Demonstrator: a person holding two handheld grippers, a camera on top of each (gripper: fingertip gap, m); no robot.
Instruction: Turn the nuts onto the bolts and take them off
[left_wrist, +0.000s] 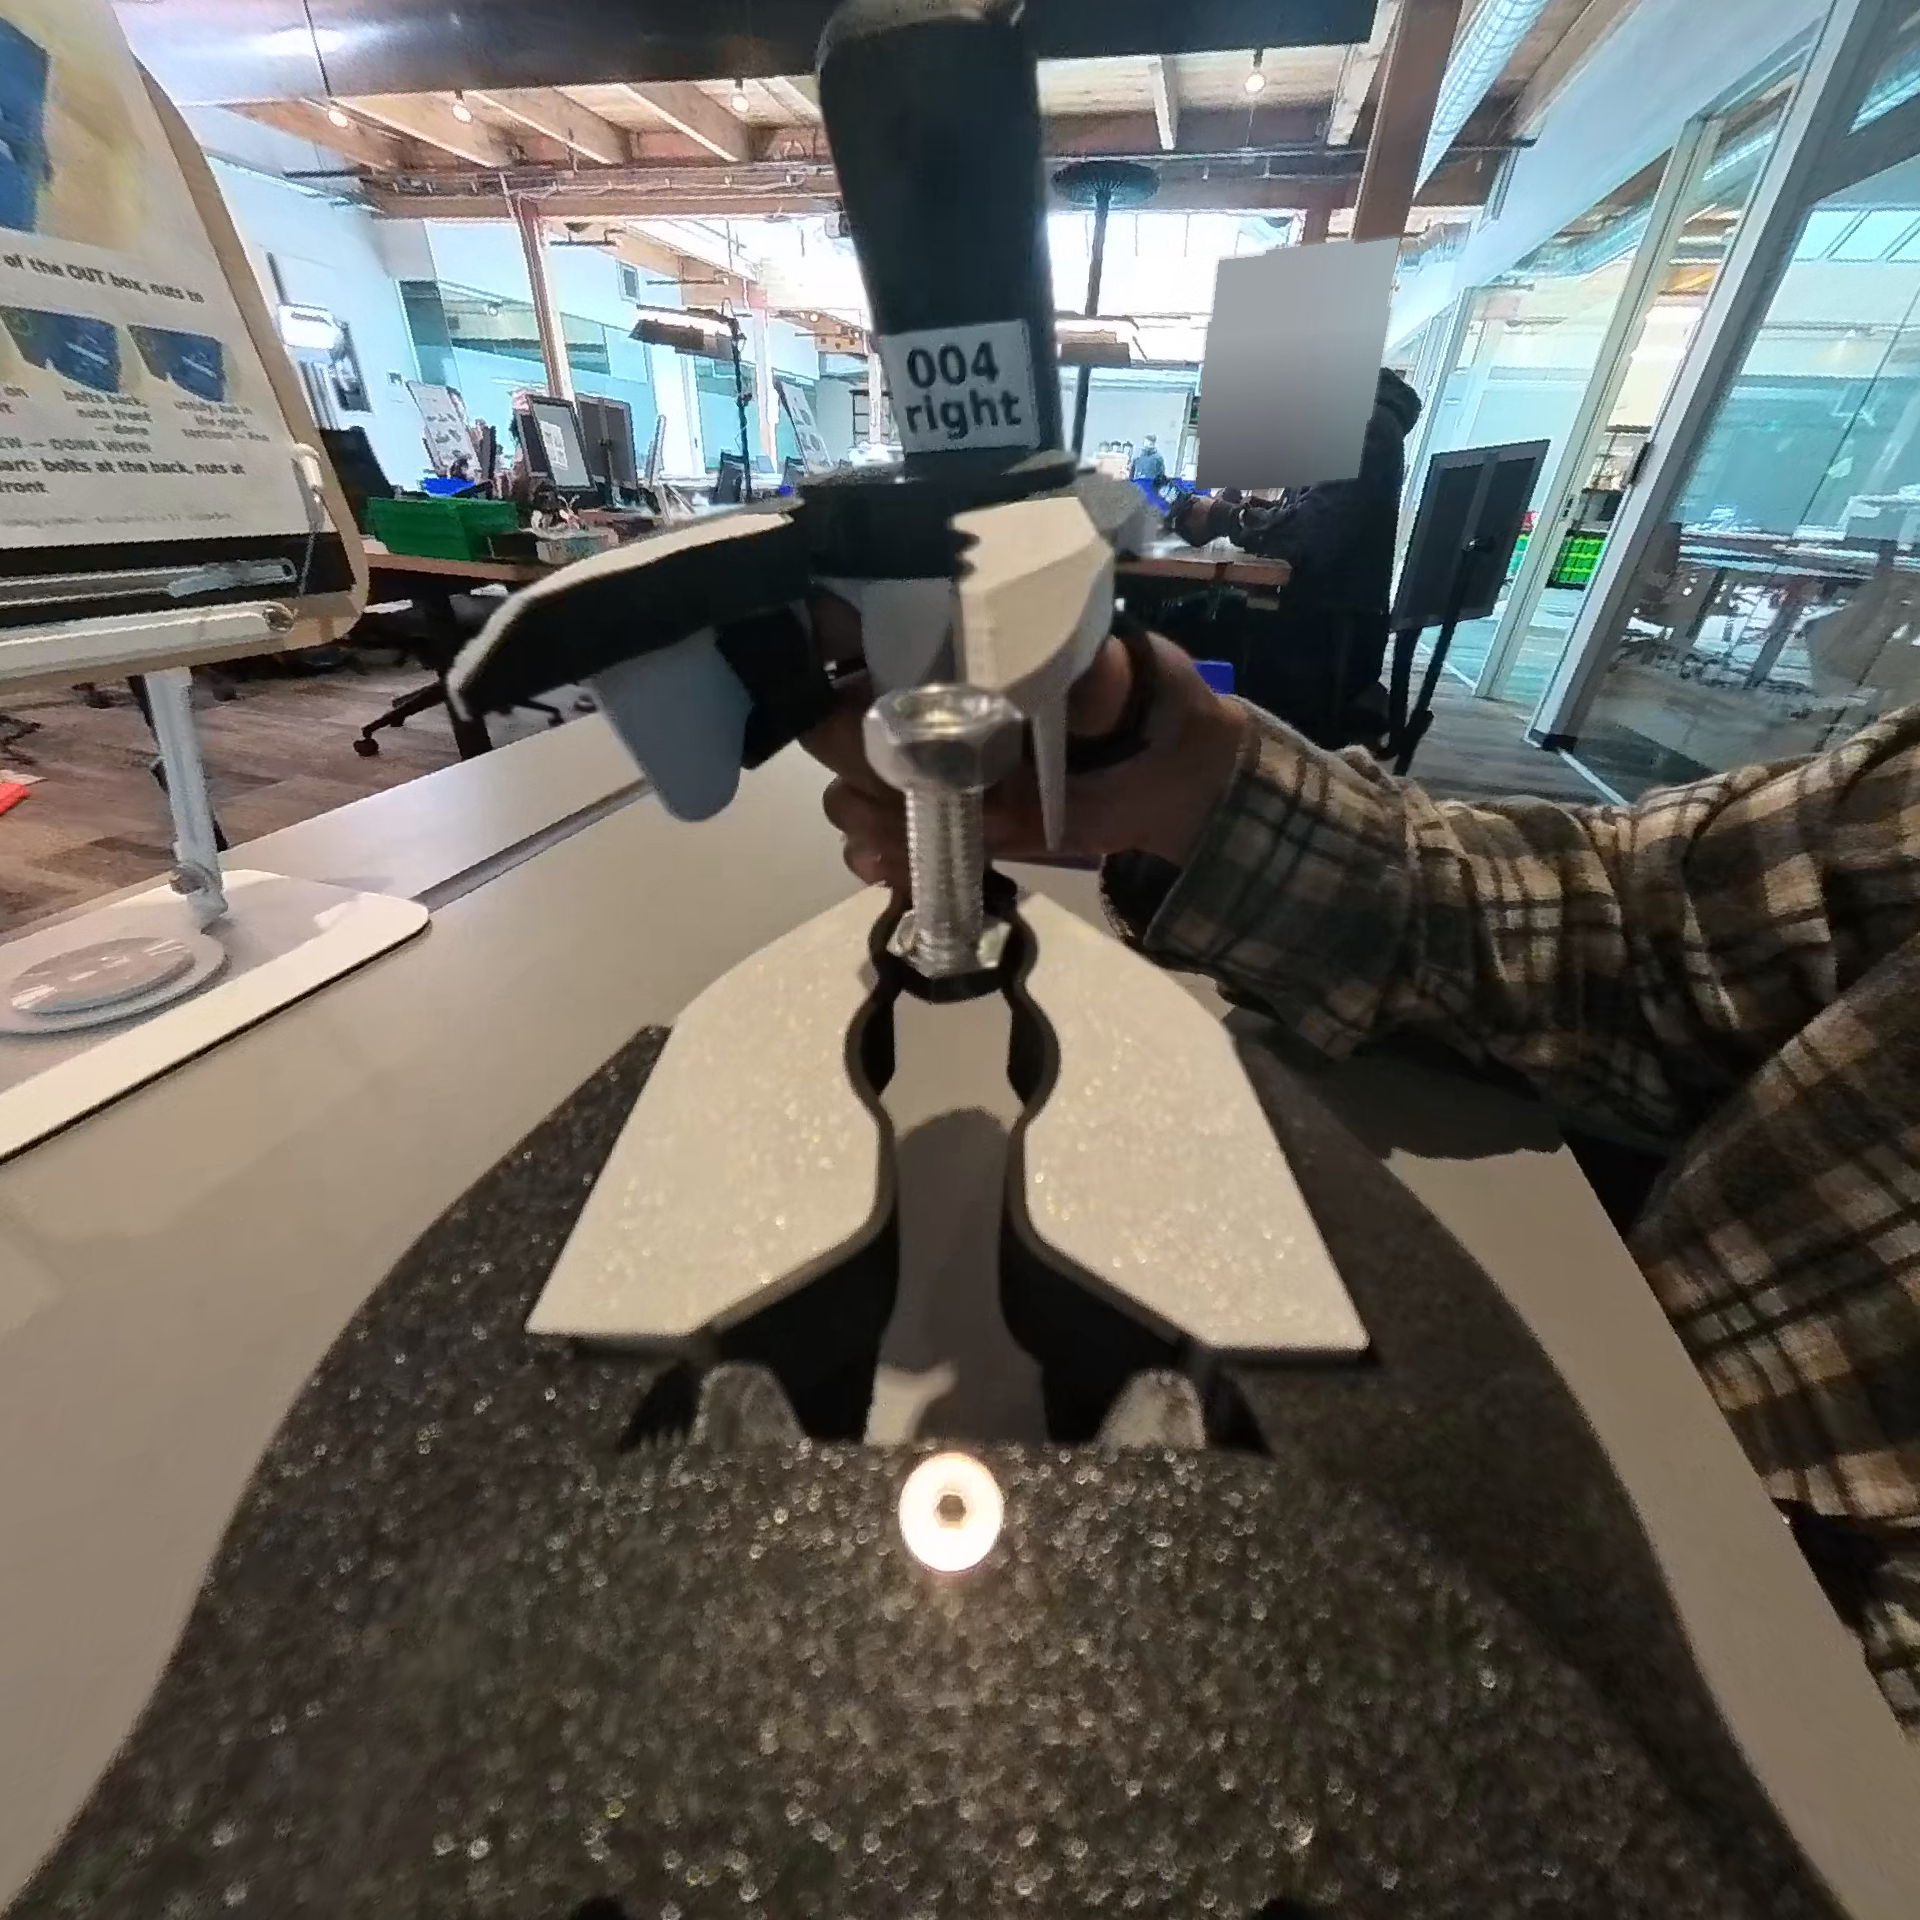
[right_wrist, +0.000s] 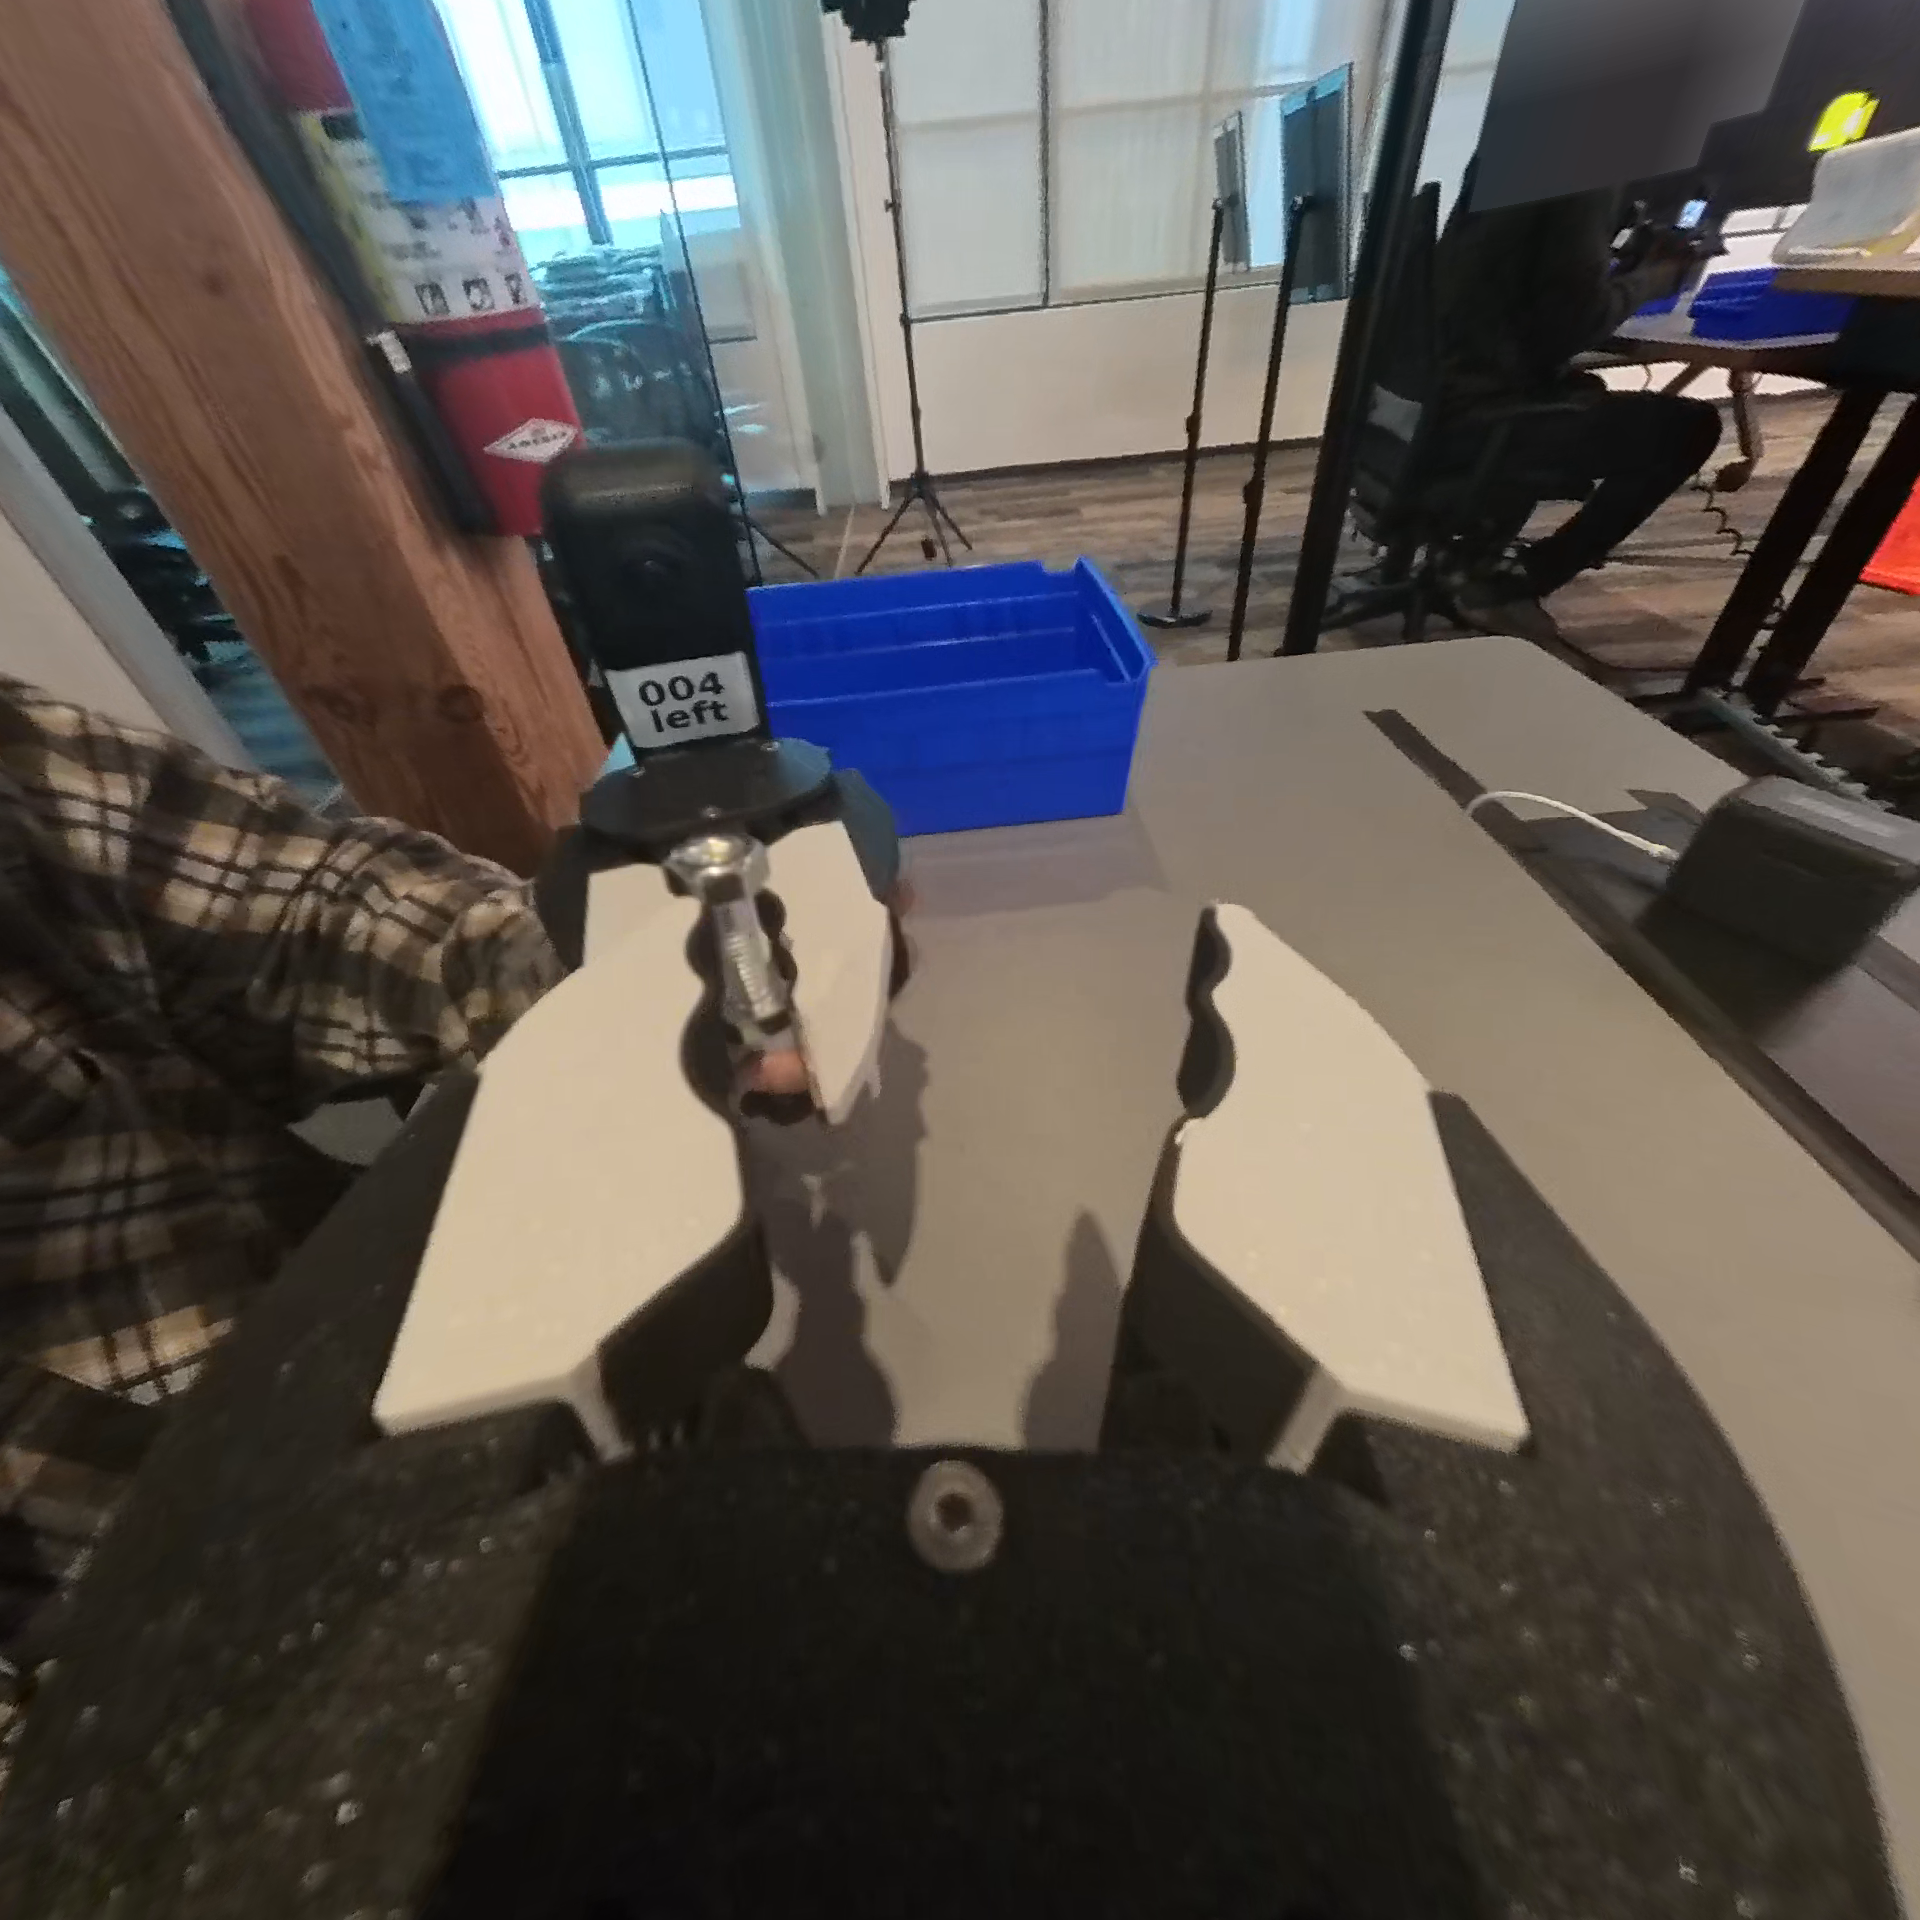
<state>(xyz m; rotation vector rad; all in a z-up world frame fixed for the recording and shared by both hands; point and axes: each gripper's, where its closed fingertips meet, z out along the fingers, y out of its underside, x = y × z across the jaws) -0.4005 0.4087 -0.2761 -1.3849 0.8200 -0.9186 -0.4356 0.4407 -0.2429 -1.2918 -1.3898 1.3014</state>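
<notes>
With left tongs (left_wrist: 951, 961) clamped on the nut (left_wrist: 948, 948) under the upright bolt (left_wrist: 943, 821) above the table (left_wrist: 312, 1039) and right tongs (right_wrist: 956, 1018) apart, avoid tilting: cross-threading likely.

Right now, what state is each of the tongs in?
Left tongs: shut on the nut, with the bolt standing in it.
Right tongs: open, holding nothing.
</notes>
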